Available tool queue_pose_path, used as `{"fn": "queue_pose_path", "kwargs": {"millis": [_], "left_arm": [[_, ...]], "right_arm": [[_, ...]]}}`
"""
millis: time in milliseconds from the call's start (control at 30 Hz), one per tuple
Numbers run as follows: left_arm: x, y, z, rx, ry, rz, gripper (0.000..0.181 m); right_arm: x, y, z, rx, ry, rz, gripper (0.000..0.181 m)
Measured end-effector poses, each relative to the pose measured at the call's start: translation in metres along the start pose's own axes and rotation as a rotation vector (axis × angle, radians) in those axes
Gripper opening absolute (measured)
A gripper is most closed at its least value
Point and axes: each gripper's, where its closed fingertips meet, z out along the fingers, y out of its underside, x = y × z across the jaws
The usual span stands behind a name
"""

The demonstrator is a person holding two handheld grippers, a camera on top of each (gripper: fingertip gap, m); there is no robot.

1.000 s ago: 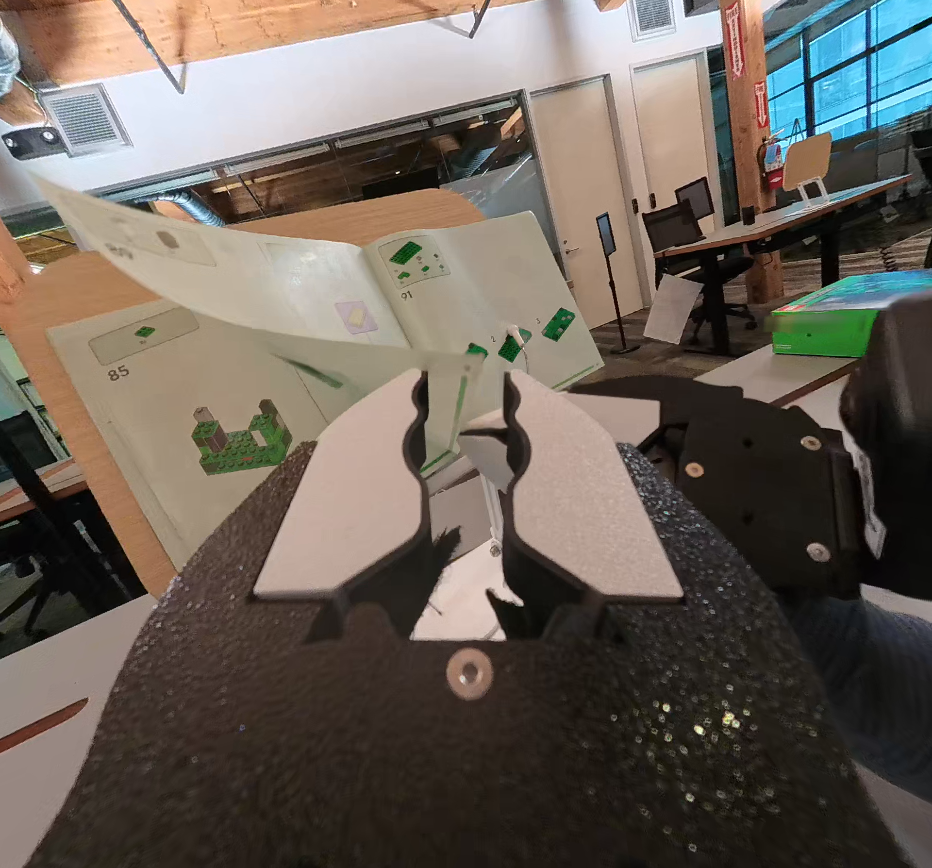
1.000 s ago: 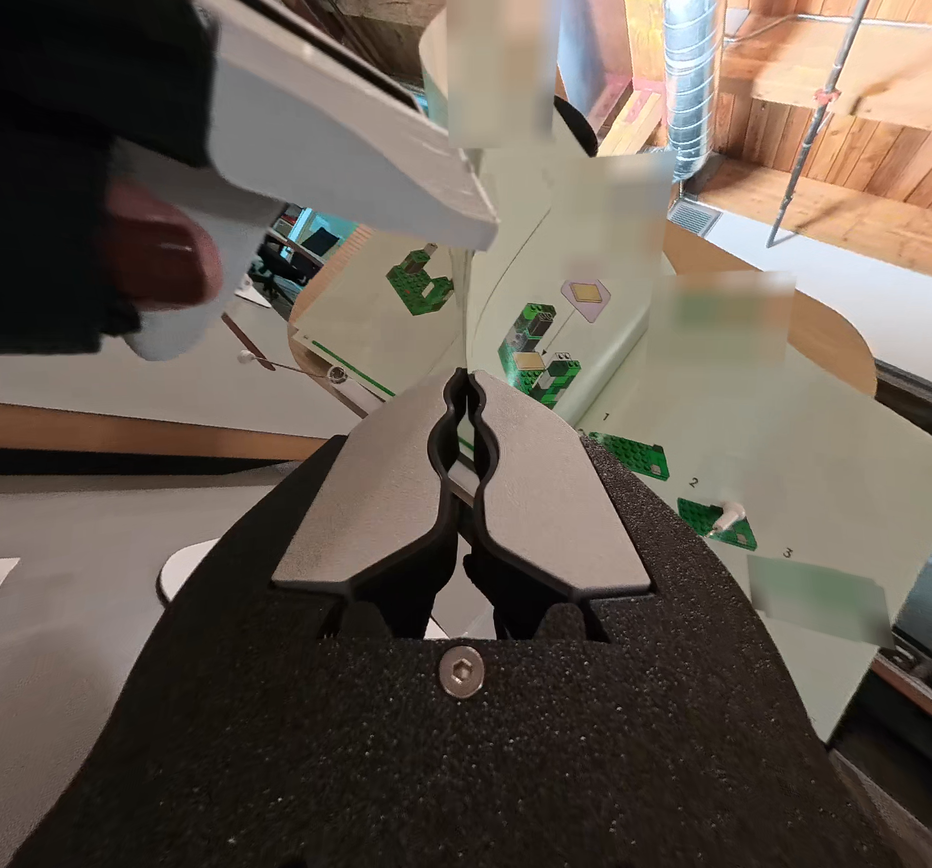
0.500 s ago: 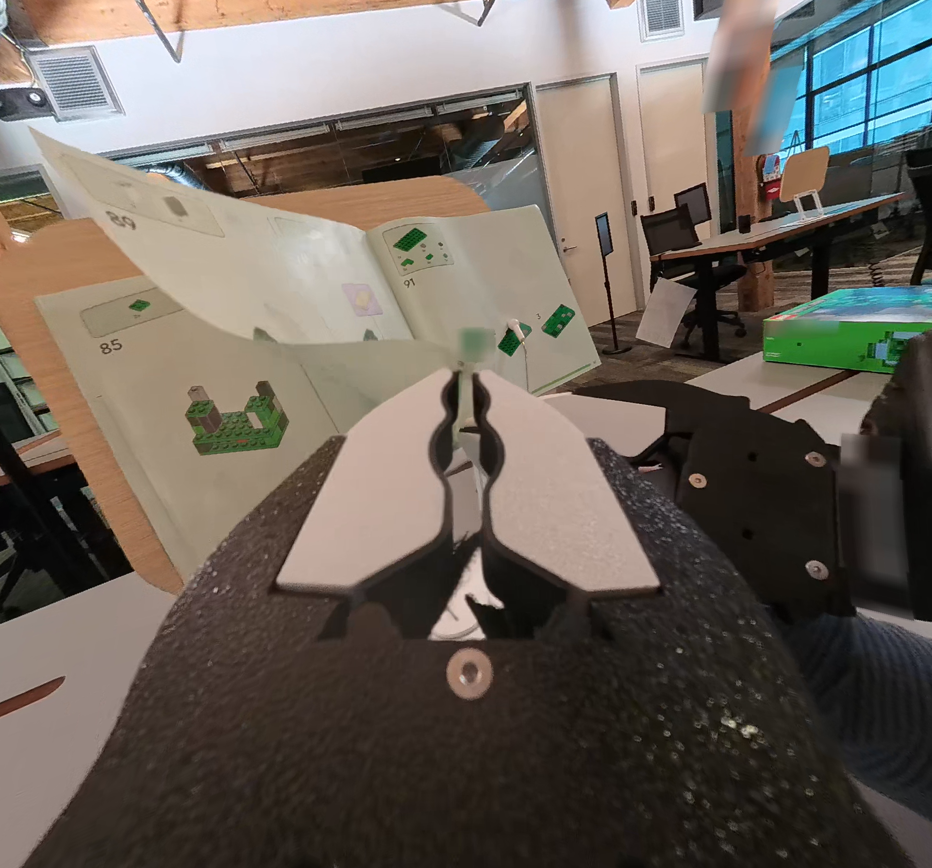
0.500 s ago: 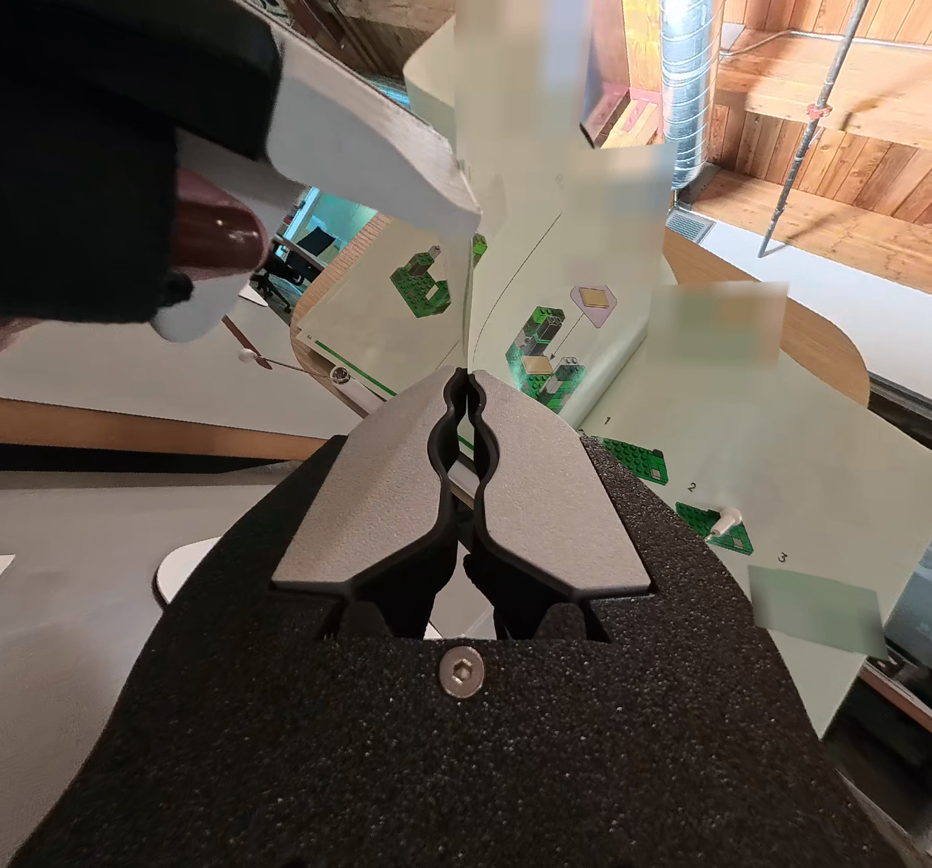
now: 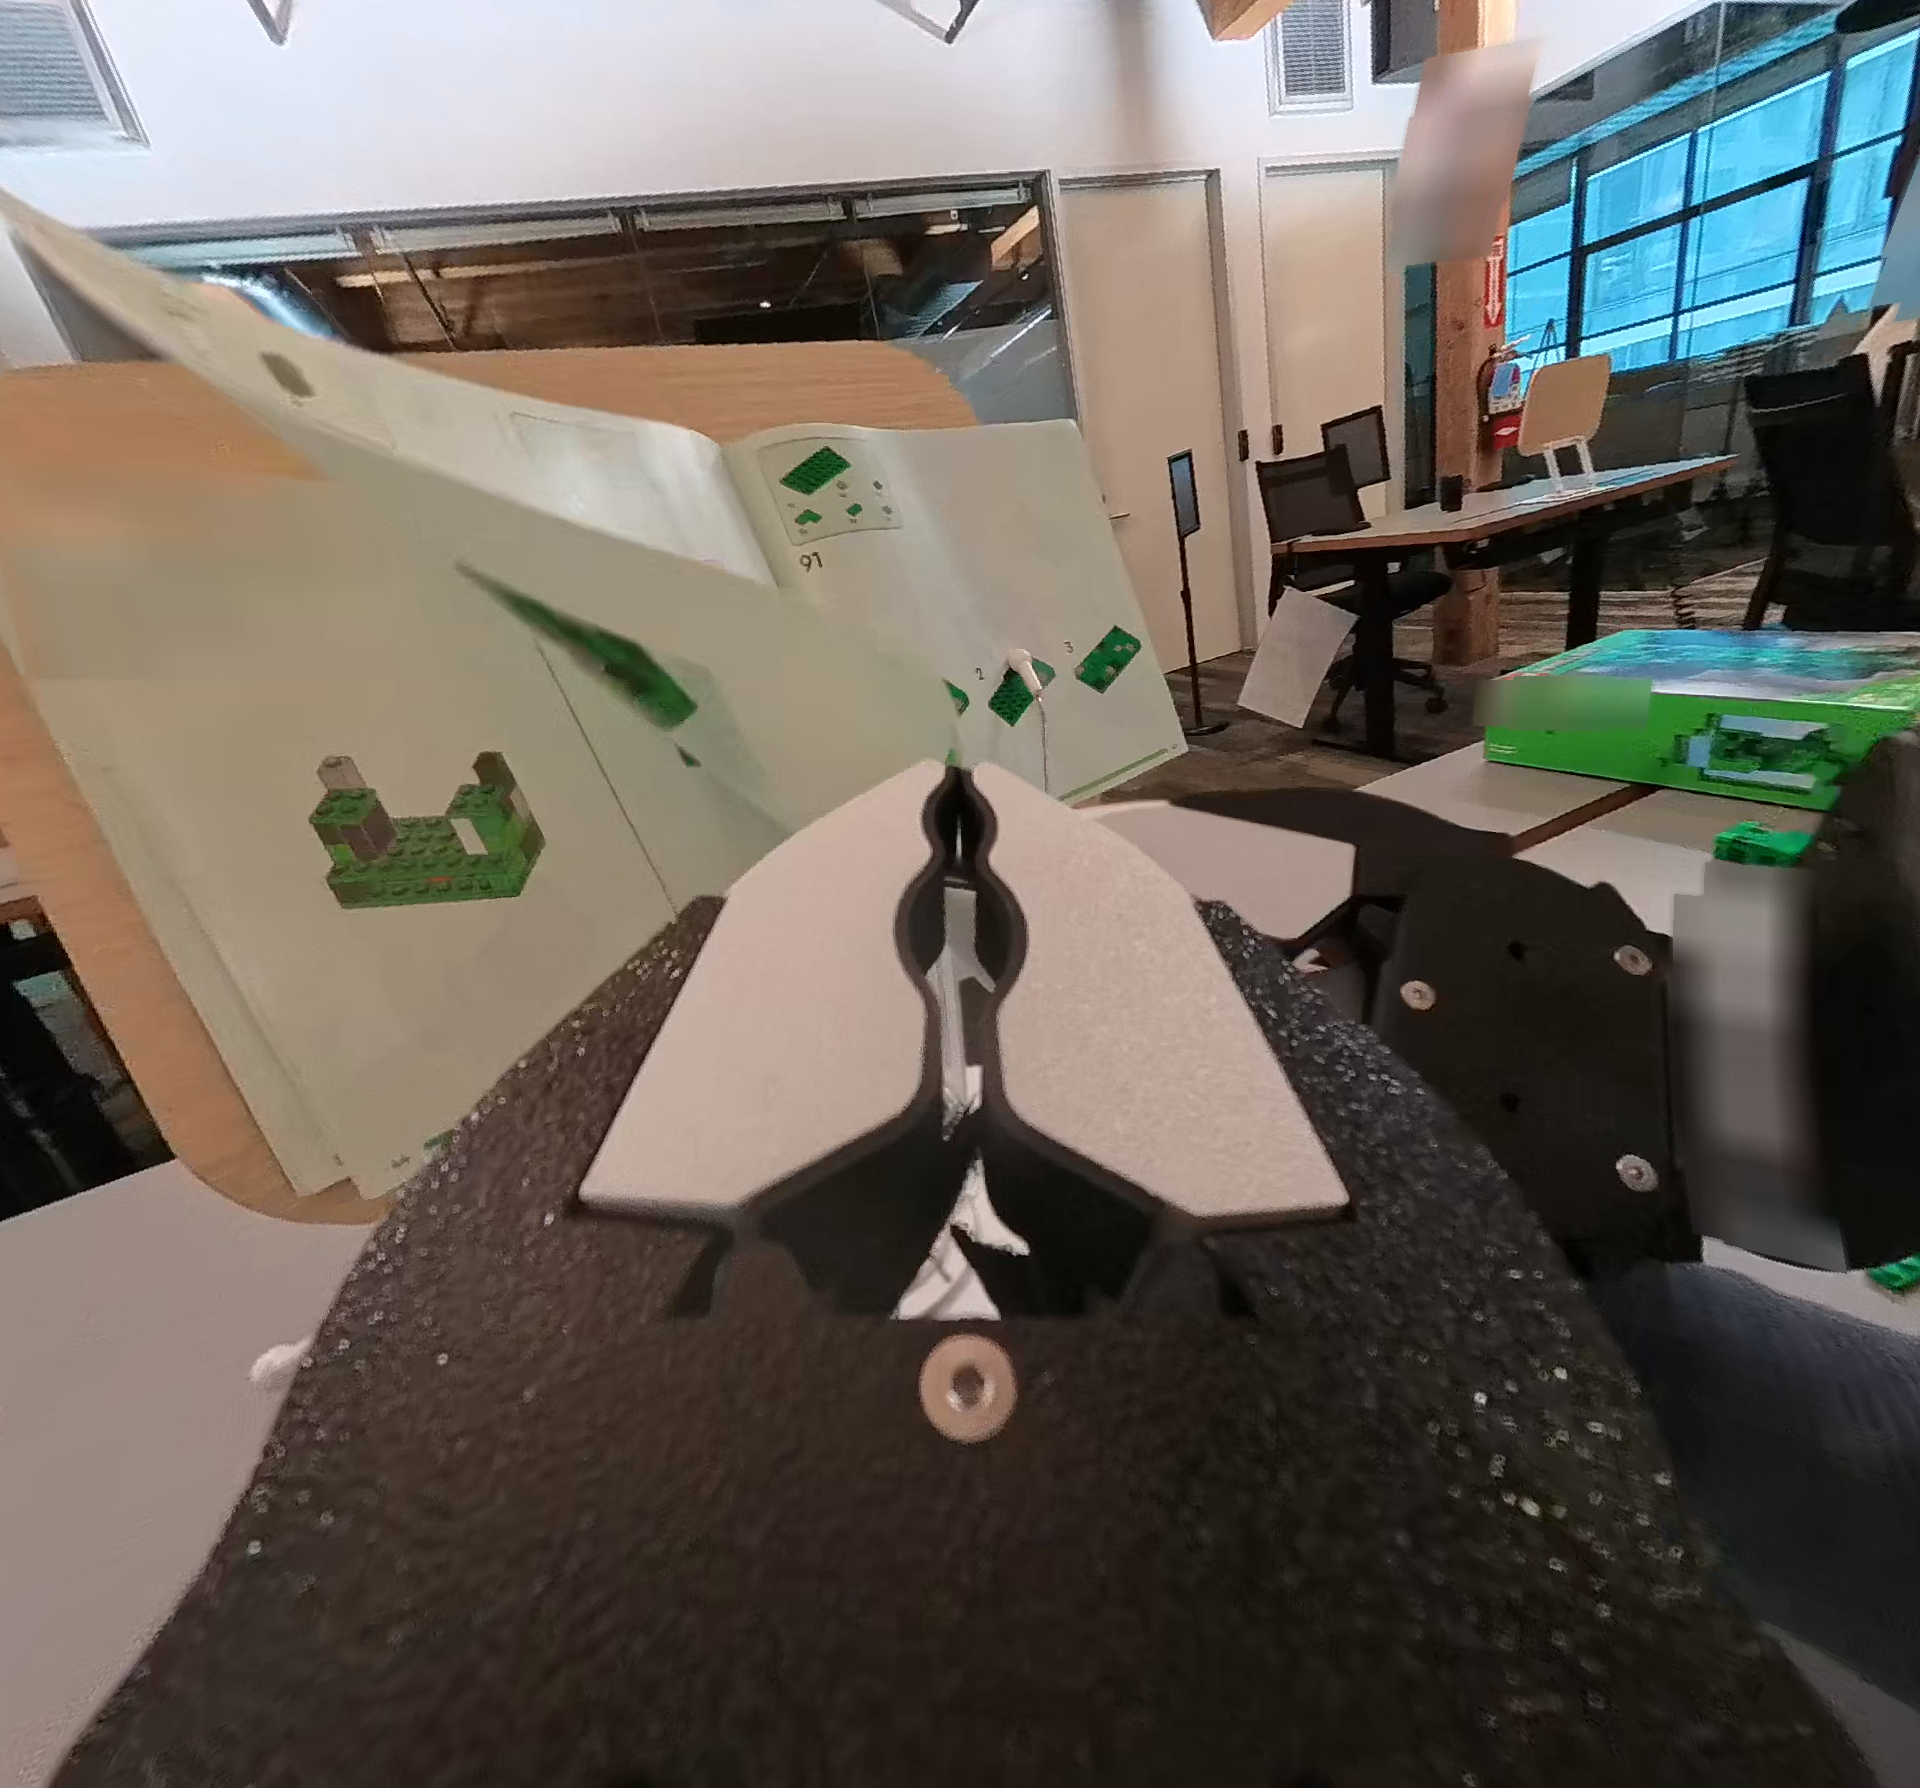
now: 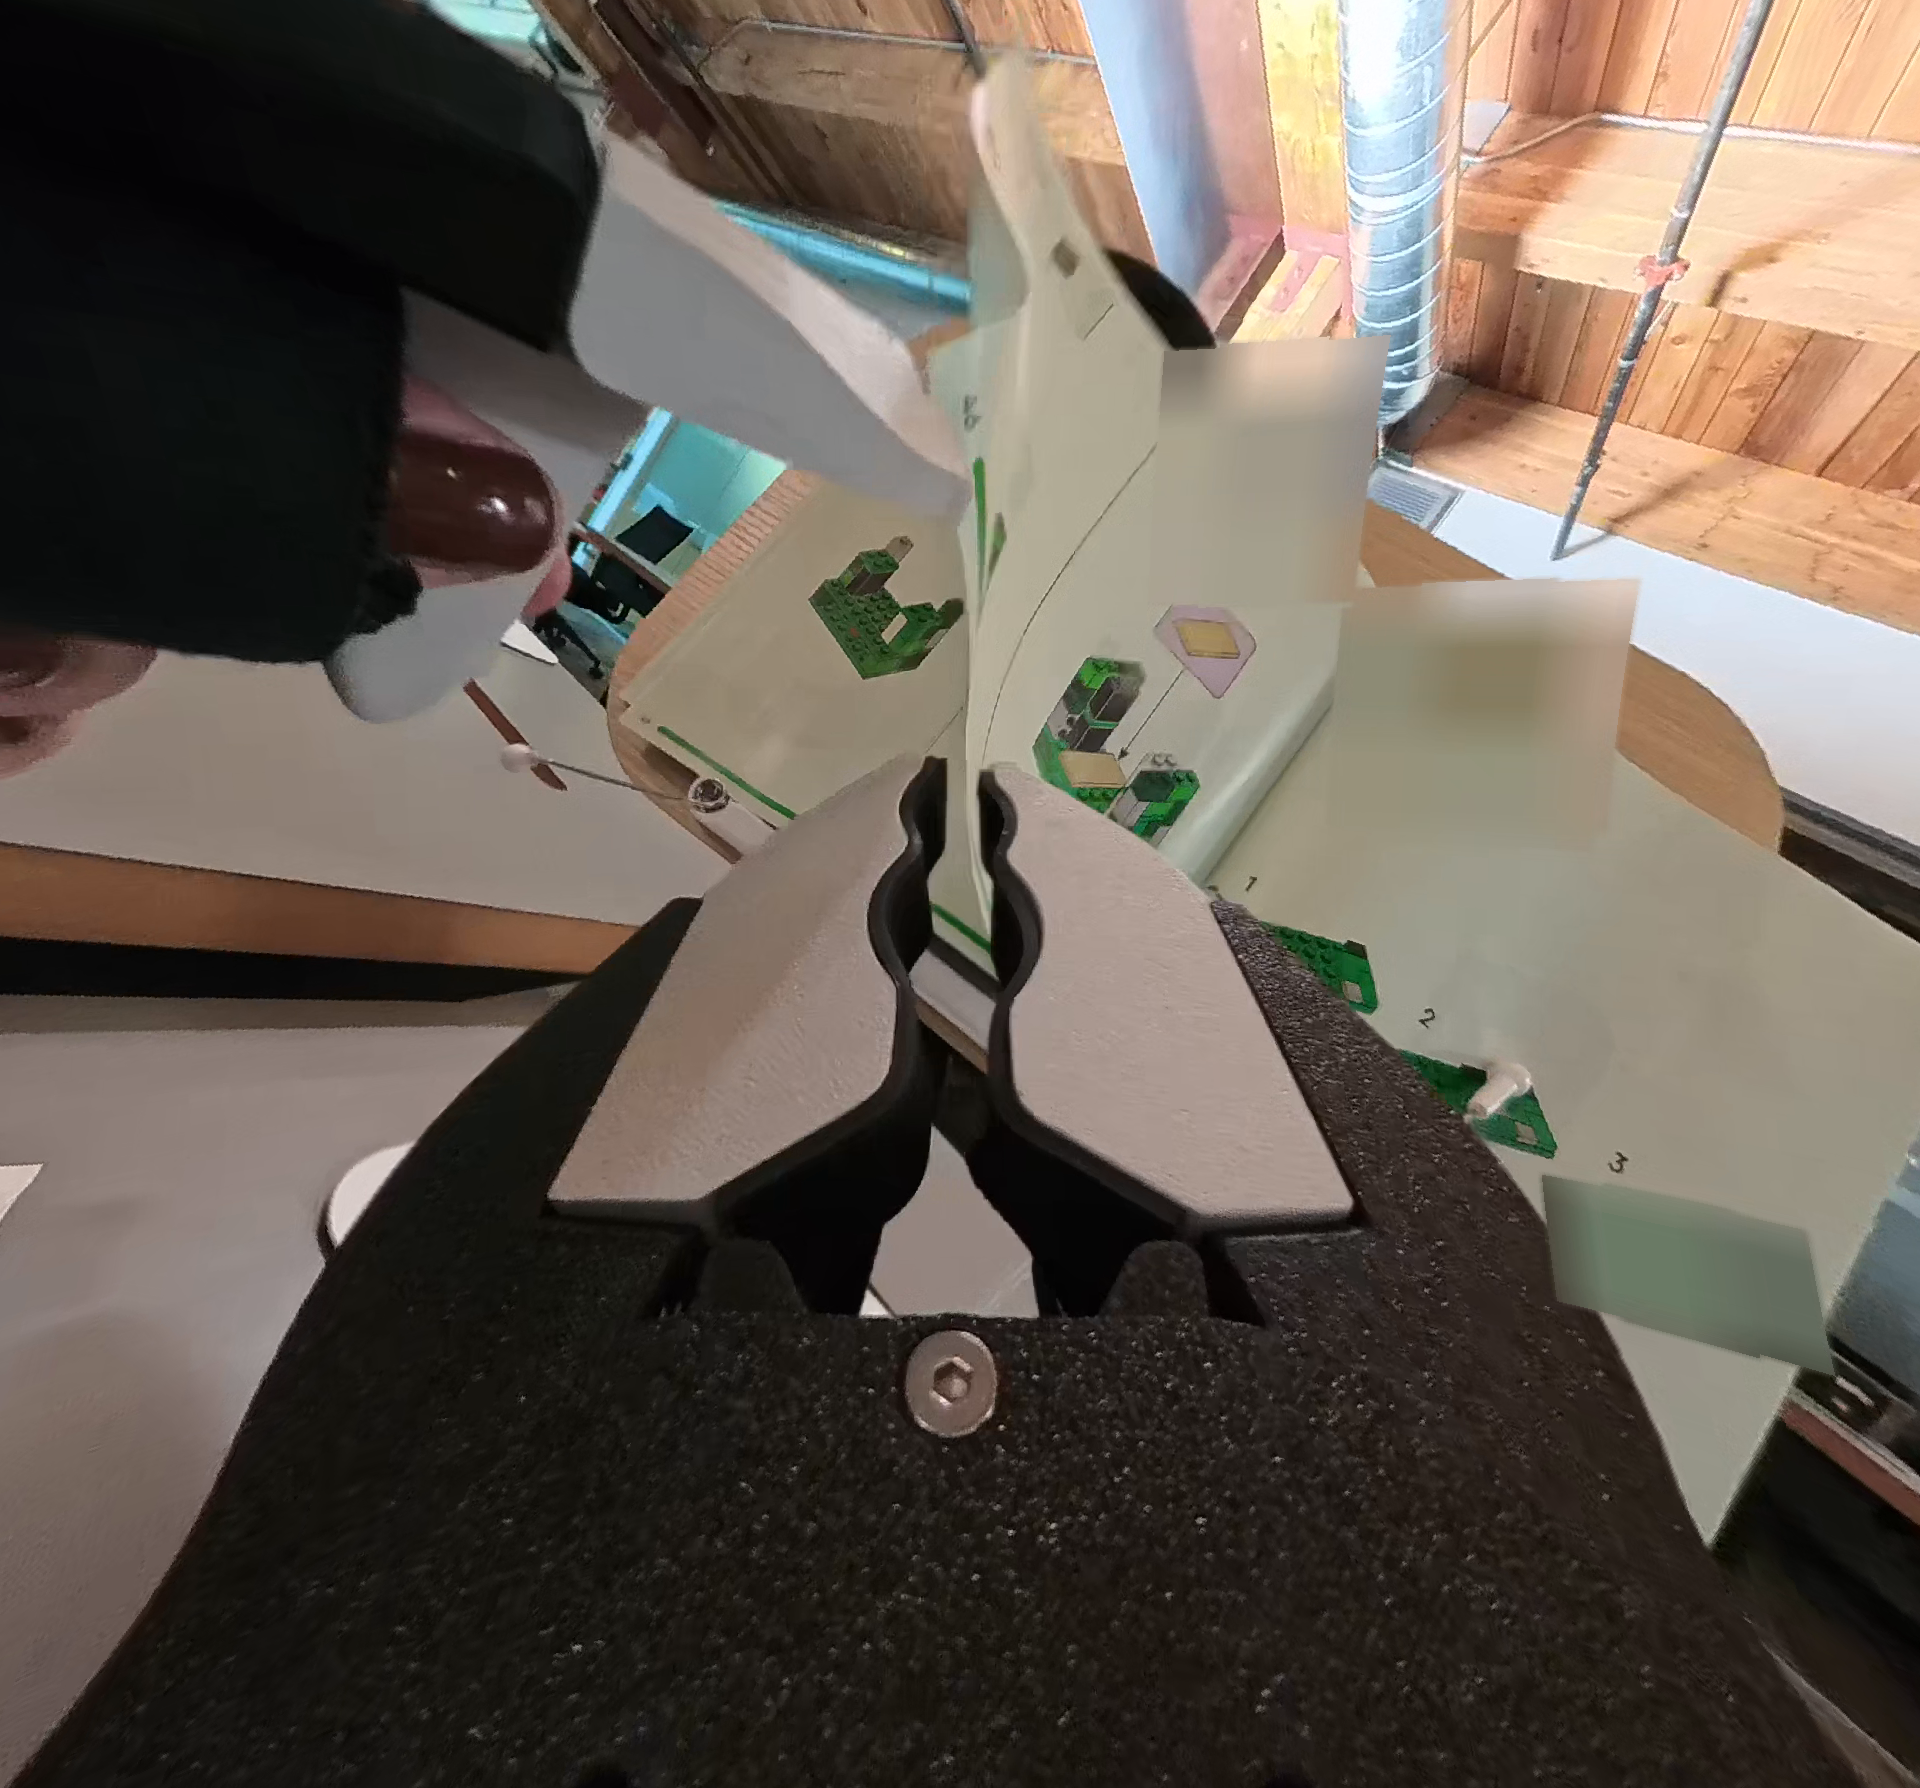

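An open instruction booklet (image 5: 935,533) with green brick drawings leans on a rounded wooden stand (image 5: 125,450). My left gripper (image 5: 958,782) is shut on the lower corner of a lifted page (image 5: 520,699), which is blurred. My right gripper (image 6: 961,777) is slightly open. The same page (image 6: 1039,450) stands on edge in the narrow gap between its fingers, and I cannot tell if it touches them. The booklet (image 6: 810,699) lies behind it. The left gripper's white finger (image 6: 748,367) presses the page higher up. The right gripper's black body (image 5: 1507,1011) shows at right in the left wrist view.
A white pin (image 5: 1023,663) rests on the booklet's right page; it also shows in the right wrist view (image 6: 1496,1084). A green box (image 5: 1704,710) and a small green brick piece (image 5: 1761,845) sit on the white table (image 5: 104,1426) at right. Desks and chairs stand far behind. The gap from one gripper's tips to the other's is roughly 5 cm. Both grippers' tips are roughly 20 cm from the white pin (image 5: 1023,663). My right wrist view (image 6: 1514,1080) looks at it from another angle.
My left gripper closed on the page corner and carried the page over to the left. My right gripper, shut on the page before, has opened a little.
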Motion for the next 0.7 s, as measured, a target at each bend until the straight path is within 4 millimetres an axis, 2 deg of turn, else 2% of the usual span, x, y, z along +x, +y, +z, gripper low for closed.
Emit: {"fn": "queue_pose_path", "kwargs": {"millis": [67,233,433,467,567,700], "left_arm": [[0.000,0.002,0.000,-0.006,0.014,-0.015,0.000],[0.009,0.003,0.001,-0.023,0.084,-0.030,0.000],[0.025,0.007,0.004,-0.069,0.183,-0.034,0.000],[0.024,0.007,0.004,-0.074,0.167,-0.009,0.007],[0.017,0.006,0.004,-0.088,0.082,0.115,0.032],[0.011,-0.012,-0.003,-0.027,0.032,0.137,0.032]], "right_arm": [[0.002,-0.004,-0.001,0.016,0.008,-0.005,0.013],[0.002,-0.009,-0.001,0.033,0.005,-0.012,0.016],[0.008,-0.011,-0.002,0.044,0.033,0.007,0.000],[0.009,-0.009,-0.003,0.045,0.032,0.026,0.000],[0.021,-0.004,-0.006,0.068,0.041,0.148,0.000],[0.055,0.013,-0.016,0.143,0.060,0.482,0.000]]}}
